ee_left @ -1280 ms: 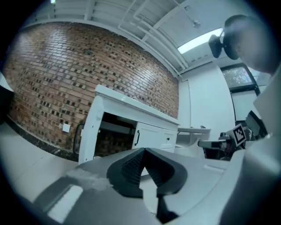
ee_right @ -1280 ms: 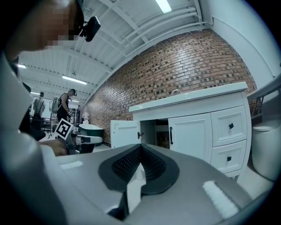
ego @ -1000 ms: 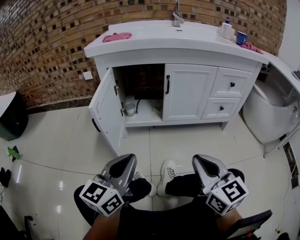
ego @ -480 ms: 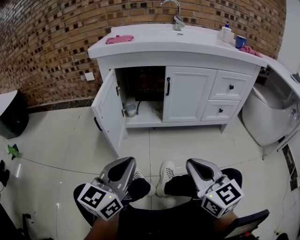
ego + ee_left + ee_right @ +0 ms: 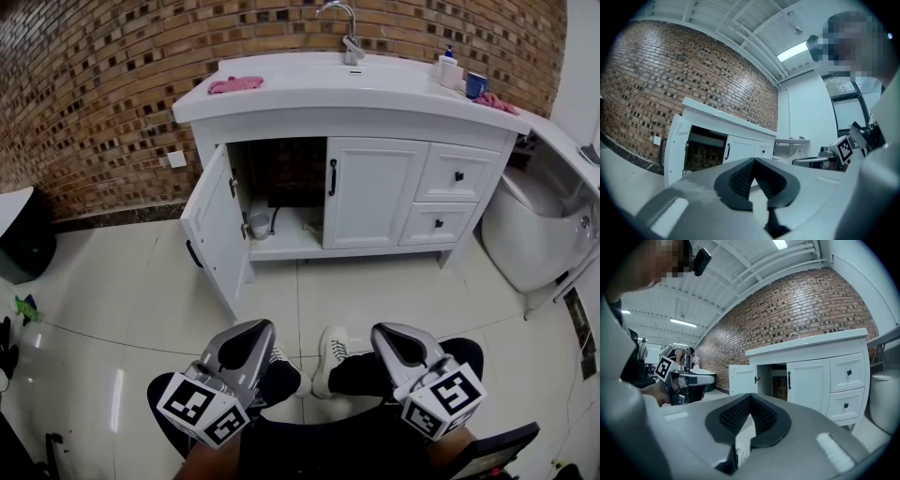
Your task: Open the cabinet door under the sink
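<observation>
The white sink cabinet (image 5: pixel 349 114) stands against the brick wall. Its left door (image 5: pixel 214 223) is swung wide open toward me and shows the dark inside with a pipe and a small container (image 5: pixel 260 223). The right door (image 5: pixel 372 192), with a black handle (image 5: pixel 332 177), is closed. My left gripper (image 5: pixel 251 330) and right gripper (image 5: pixel 392 334) hover low over my knees, well short of the cabinet, both shut with nothing between the pads. The left gripper (image 5: pixel 753 160) faces the open door (image 5: pixel 673 149). Ahead of the right gripper (image 5: pixel 750 396) is the cabinet front (image 5: pixel 808 380).
Two drawers (image 5: pixel 457 174) sit right of the doors. A white toilet (image 5: pixel 530 234) stands at the right and a black bin (image 5: pixel 23 234) at the left. On the counter lie a pink cloth (image 5: pixel 234 84), a faucet (image 5: pixel 347 28) and a blue cup (image 5: pixel 476 84). My shoes (image 5: pixel 333 347) rest on the glossy tiles.
The head view has shifted a little, so the cabinet sits slightly lower in the picture. Both grippers stay shut over my knees; the door stays open.
</observation>
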